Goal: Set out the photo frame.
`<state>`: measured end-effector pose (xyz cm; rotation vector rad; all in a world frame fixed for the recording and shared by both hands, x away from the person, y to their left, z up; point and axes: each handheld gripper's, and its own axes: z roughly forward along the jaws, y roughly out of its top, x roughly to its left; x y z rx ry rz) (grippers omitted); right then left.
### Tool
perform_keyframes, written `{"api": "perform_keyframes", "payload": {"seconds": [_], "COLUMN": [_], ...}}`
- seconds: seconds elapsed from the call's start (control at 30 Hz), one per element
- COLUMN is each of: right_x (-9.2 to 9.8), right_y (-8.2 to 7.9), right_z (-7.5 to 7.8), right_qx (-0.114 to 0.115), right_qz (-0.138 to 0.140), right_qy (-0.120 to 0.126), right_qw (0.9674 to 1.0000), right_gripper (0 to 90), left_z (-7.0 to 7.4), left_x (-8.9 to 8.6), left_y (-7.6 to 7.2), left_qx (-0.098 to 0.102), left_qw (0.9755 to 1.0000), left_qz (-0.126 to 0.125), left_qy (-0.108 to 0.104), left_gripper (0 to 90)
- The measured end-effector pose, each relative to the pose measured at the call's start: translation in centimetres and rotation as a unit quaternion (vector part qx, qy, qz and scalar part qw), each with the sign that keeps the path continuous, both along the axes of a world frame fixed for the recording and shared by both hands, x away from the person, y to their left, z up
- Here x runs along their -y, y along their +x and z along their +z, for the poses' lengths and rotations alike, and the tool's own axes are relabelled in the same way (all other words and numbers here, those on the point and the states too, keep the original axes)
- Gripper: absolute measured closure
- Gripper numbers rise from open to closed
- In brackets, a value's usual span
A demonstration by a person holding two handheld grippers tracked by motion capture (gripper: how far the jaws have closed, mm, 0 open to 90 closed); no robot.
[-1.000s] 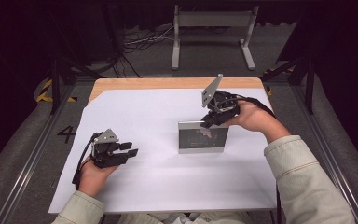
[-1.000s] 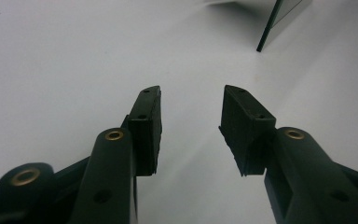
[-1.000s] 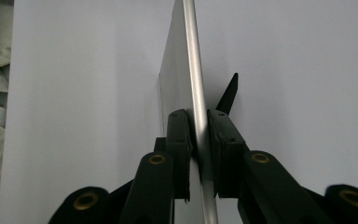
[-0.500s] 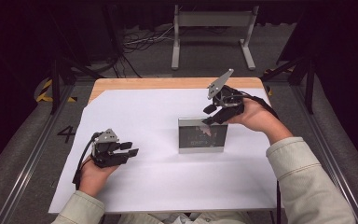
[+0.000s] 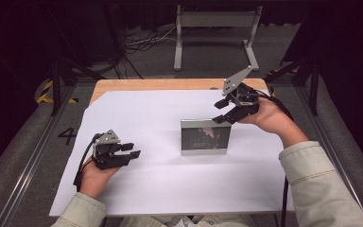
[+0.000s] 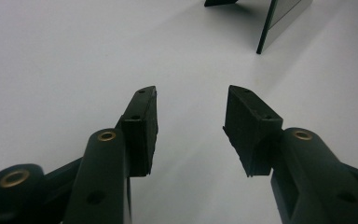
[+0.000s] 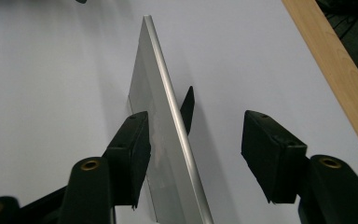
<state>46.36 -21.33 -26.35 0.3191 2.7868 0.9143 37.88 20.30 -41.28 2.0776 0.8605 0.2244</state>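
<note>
A silver-edged picture frame (image 5: 204,137) stands upright on the white sheet (image 5: 160,184), propped by a black back leg (image 7: 186,107). My right gripper (image 5: 219,112) hovers just above and behind the frame's top right corner. Its jaws have just been opening and stand open. The frame's top edge (image 7: 168,88) runs below and between them in the right gripper view (image 7: 198,116), untouched by the pads. My left gripper (image 5: 133,150) rests low at the sheet's left, pointing toward the frame (image 6: 284,18). Its jaws (image 6: 191,93) have just been opening too, with nothing between them.
The white sheet covers most of a wooden table, whose bare far edge (image 5: 170,84) shows. Beyond it stand a grey metal stand (image 5: 217,28) and cables (image 5: 142,42) on the floor. Dark rails (image 5: 28,161) run along both sides.
The right gripper has let go of the frame's top edge, spread its jaws and drawn up and to the right. The frame stays standing. The left hand has not moved.
</note>
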Motion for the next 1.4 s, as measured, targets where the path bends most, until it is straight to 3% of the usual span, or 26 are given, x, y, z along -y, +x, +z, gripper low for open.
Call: {"api": "perform_keyframes", "payload": {"seconds": [0.27,0.43,0.53,0.77,1.2,1.4], "right_x": [2.5,5.1,5.9,8.9,12.4,13.0], "right_y": [-1.0,-1.8,-2.1,-3.0,-3.6,-3.7], "right_z": [0.7,0.6,0.5,-0.3,-2.7,-3.6], "right_qx": [0.014,0.024,0.026,0.026,0.016,0.011], "right_qz": [-0.019,-0.043,-0.050,-0.077,-0.118,-0.127], "right_qy": [0.023,0.047,0.054,0.084,0.099,0.106], "right_qw": [0.9995,0.9977,0.9969,0.9931,0.9880,0.9862], "right_gripper": [39.8,38.0,37.5,36.2,33.8,31.1], "left_z": [0.0,0.0,0.0,0.0,0.1,0.1], "left_x": [-0.1,0.0,-0.1,-0.1,-0.3,-0.4], "left_y": [0.0,0.0,0.1,0.2,0.1,0.1], "left_qx": [0.001,-0.003,0.004,0.001,0.011,0.016], "left_qw": [1.0000,1.0000,1.0000,0.9999,0.9997,0.9995], "left_qz": [0.002,0.006,0.004,0.010,0.019,0.027], "left_qy": [-0.001,-0.005,0.001,-0.003,-0.004,-0.009], "left_gripper": [51.8,51.1,50.8,48.1,44.4,42.7]}}
